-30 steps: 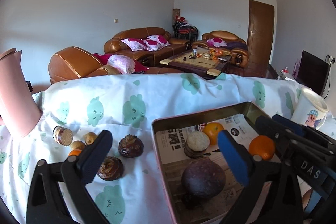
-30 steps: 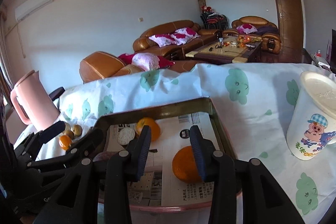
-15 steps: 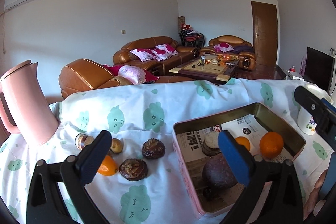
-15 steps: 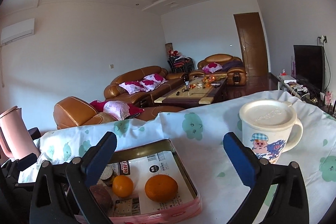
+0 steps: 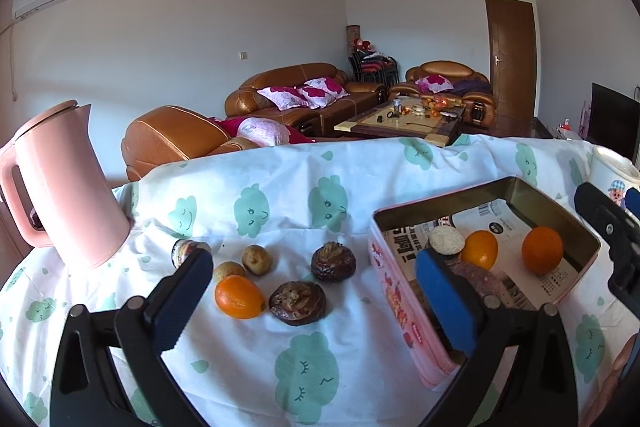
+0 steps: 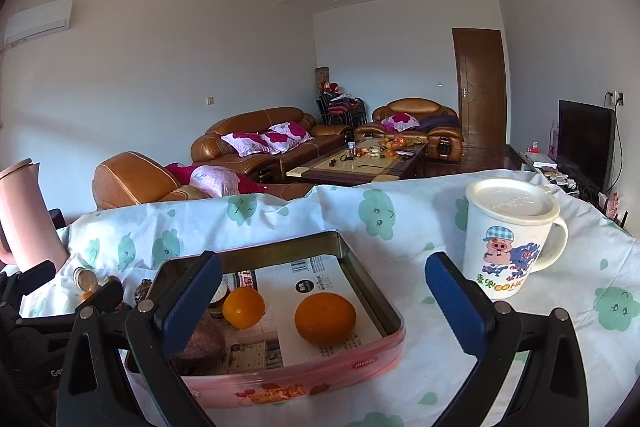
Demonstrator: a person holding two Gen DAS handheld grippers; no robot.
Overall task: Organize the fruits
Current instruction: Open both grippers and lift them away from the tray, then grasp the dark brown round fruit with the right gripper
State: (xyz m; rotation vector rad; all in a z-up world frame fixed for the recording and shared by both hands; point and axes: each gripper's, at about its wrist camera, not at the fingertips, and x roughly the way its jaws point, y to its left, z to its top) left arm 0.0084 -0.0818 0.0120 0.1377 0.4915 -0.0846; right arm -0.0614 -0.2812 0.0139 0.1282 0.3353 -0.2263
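Observation:
A pink tin tray (image 5: 554, 201) (image 6: 280, 245) lined with newspaper holds two oranges (image 5: 542, 255) (image 6: 325, 318), a dark purple fruit (image 6: 204, 339) and a pale round piece (image 5: 446, 239). On the cloth left of the tray lie an orange (image 5: 239, 297), two dark wrinkled fruits (image 5: 297, 302), two small brown fruits (image 5: 257, 259) and a small jar (image 5: 182, 251). My left gripper (image 5: 312, 303) is open and empty, above the loose fruits. My right gripper (image 6: 324, 307) is open and empty, above the tray's front.
A pink kettle (image 5: 64, 187) stands at the table's left. A white lidded mug (image 6: 508, 235) stands right of the tray. The table wears a white cloth with green prints (image 5: 304, 371). Sofas and a coffee table lie beyond.
Both grippers pulled back and up from the tray. The right gripper opened wide, leaving the orange in the tray. The left view shifted left toward the loose fruits.

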